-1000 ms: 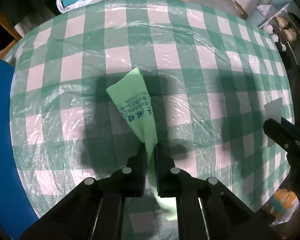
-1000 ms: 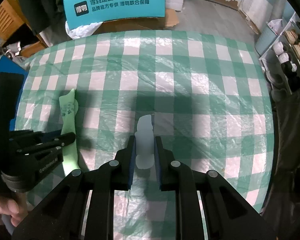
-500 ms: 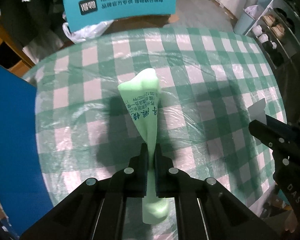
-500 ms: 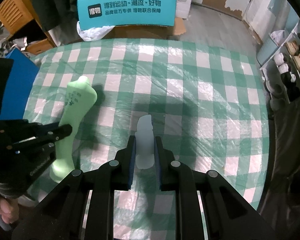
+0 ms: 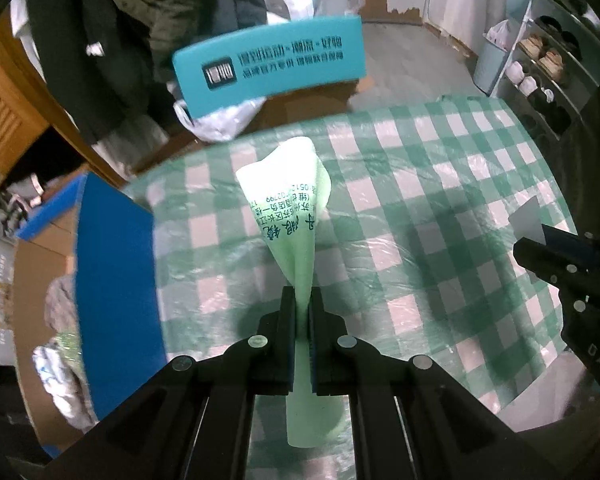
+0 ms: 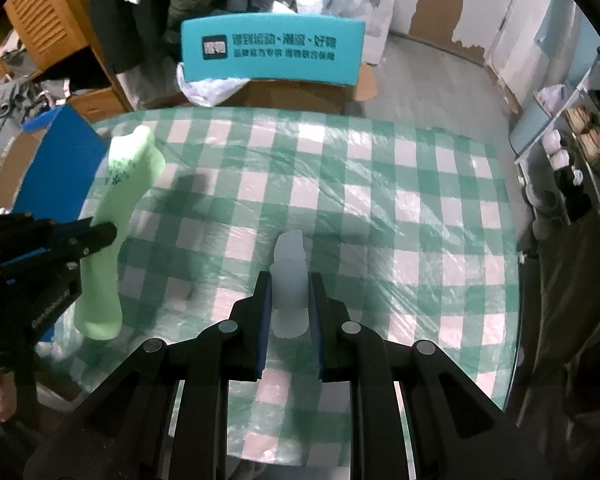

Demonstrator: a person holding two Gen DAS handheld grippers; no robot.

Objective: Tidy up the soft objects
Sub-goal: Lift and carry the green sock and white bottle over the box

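Round table [image 6: 380, 184] under green-and-white check cloth with clear plastic cover; cluttered room behind.
Green bag [image 5: 296, 216], printed, twisted thin at the waist: pinched in left gripper [image 5: 301, 308], fingers pressed together on it, hanging clear above cloth.
Pale translucent bag [image 6: 289, 276]: clamped between fingers of right gripper [image 6: 289, 300], off the cloth.
Blue box flap [image 5: 116, 300]: 9 o'clock of green bag.
Teal sign [image 6: 272, 54]: 12 o'clock, beyond table edge
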